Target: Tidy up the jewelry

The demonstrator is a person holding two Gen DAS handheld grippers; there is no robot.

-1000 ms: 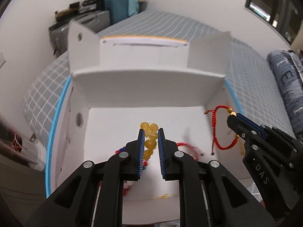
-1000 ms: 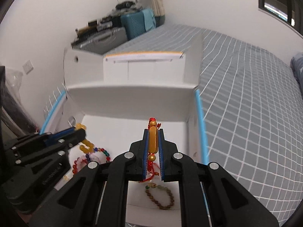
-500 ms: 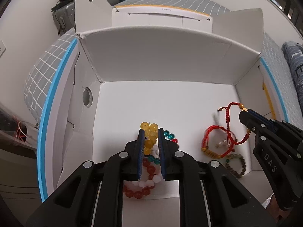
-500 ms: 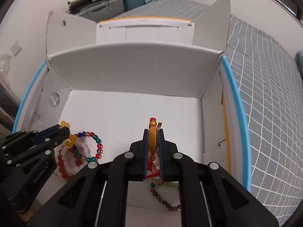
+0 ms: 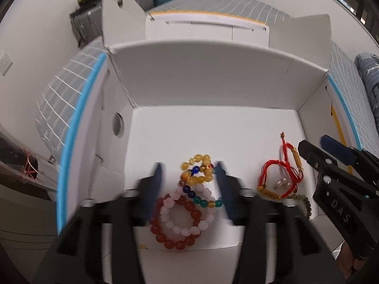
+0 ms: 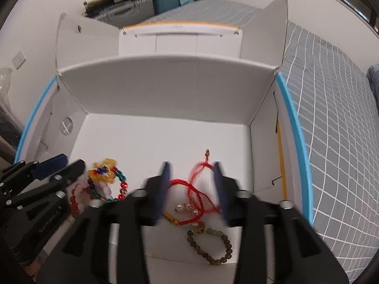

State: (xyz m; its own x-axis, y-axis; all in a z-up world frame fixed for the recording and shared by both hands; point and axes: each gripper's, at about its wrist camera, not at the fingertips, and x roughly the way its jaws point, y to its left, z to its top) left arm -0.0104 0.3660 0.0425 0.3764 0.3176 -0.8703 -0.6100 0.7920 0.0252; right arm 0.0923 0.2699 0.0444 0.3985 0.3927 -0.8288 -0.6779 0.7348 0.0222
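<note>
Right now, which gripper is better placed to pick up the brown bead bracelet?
Right. The brown bead bracelet lies just below the right gripper, whose jaws have just been opening over the red cord bracelets. The left gripper hangs open over the yellow bead bracelet, across the box.

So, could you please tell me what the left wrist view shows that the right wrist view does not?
Only the left wrist view shows the whole red bead bracelet, lying under the open left gripper. Only the right wrist view shows the whole dark bead bracelet, near the open right gripper. Both show the white box, the yellow bead bracelet and the red cord bracelets.
</note>
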